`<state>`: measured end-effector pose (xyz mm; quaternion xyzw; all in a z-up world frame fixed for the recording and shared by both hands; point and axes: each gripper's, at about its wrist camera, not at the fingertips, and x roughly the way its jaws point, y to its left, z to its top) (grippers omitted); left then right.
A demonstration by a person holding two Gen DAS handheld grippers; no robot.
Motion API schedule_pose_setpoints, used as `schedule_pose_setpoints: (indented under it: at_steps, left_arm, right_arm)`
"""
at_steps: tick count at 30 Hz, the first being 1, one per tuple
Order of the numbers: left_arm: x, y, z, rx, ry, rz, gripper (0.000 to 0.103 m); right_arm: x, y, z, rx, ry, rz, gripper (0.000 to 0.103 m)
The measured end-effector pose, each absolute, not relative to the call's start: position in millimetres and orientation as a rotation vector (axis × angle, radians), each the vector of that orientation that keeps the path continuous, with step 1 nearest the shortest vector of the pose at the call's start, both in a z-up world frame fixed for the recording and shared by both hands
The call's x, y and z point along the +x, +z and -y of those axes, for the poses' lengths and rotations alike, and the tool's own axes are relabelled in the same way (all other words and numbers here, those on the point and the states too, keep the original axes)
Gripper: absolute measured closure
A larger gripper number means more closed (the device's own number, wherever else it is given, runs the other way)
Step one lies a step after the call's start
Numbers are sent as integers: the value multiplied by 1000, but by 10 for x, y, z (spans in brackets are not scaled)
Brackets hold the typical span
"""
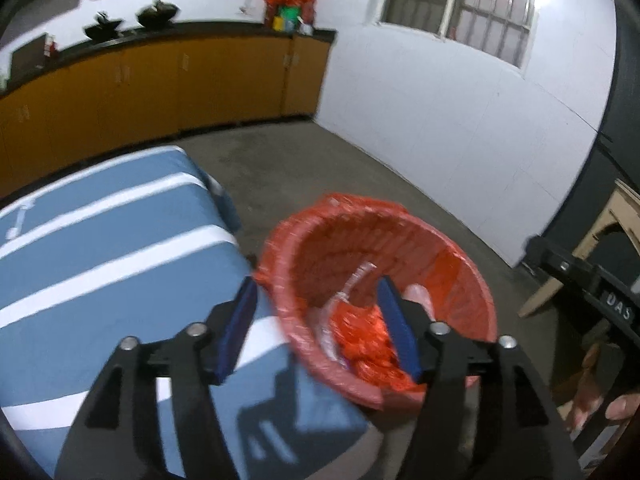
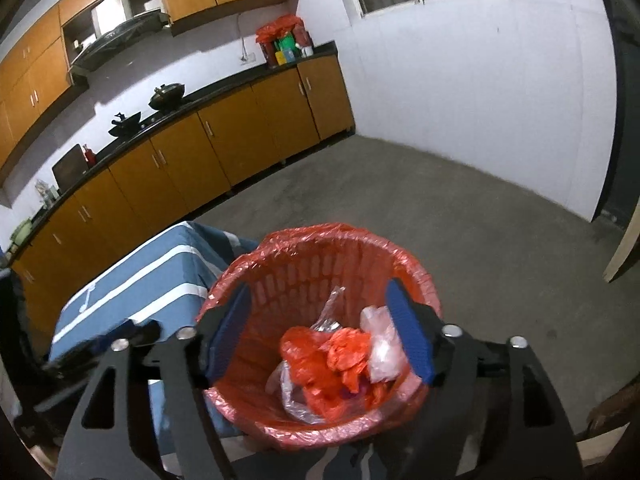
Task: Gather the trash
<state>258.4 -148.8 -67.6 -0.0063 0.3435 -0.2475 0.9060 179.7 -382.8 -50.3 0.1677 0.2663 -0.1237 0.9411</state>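
Both grippers hang above a red-lined waste basket (image 2: 320, 336) that stands on the concrete floor (image 2: 460, 216), just beside a blue-and-white striped bedspread (image 1: 100, 248). The right gripper (image 2: 322, 330) looks straight down into the basket, its blue-padded fingers (image 2: 408, 332) spread wide with nothing between them; the left gripper (image 1: 316, 328), at the basket's 9 o'clock edge, is likewise spread and empty, one pad over the bedspread and the other over the liner (image 1: 360, 216).

In the bottom of the basket lie the collected scraps: crumpled orange-red plastic (image 2: 328, 360) at the centre, a whitish bag (image 2: 382, 344) toward 3 o'clock, and clear film (image 2: 330, 304) standing up toward 12 o'clock.

The drop appears to be done, with the trash resting well below the rim. Judging from this, the step in hand is to pull clear and go for whatever litter remains. To do it well, each gripper should rise straight up before swinging away, so that no fingertip snags the thin liner folded over the rim and tips the light basket. The left gripper's view is blurred, so a slower hand would help.

A small white object (image 1: 18, 224) lies on the bedspread at about 9 o'clock from the basket; whether it is trash cannot be told.
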Motion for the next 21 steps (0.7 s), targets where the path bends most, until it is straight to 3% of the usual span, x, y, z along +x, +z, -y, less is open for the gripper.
schedule_pose_setpoints:
  at_steps: [4,7,14,21]
  left_arm:
    - [2417,-554,1212,-10,-446,-644,24]
    - [2263,-457,1029,-1,-400,-599,17]
    - [1862,-196,619,36,-280,-494,5]
    - [1483,-64,337,62,-186,-439,4]
  right_arm:
    - [1664,-404,3731,270,-298,-496,9]
    - [1514,-314,3636,220,-343,-431,4]
    - [1245,-175,3442,160,-412,-358,2]
    - [1065,-109,3189,125,-384,-354,2]
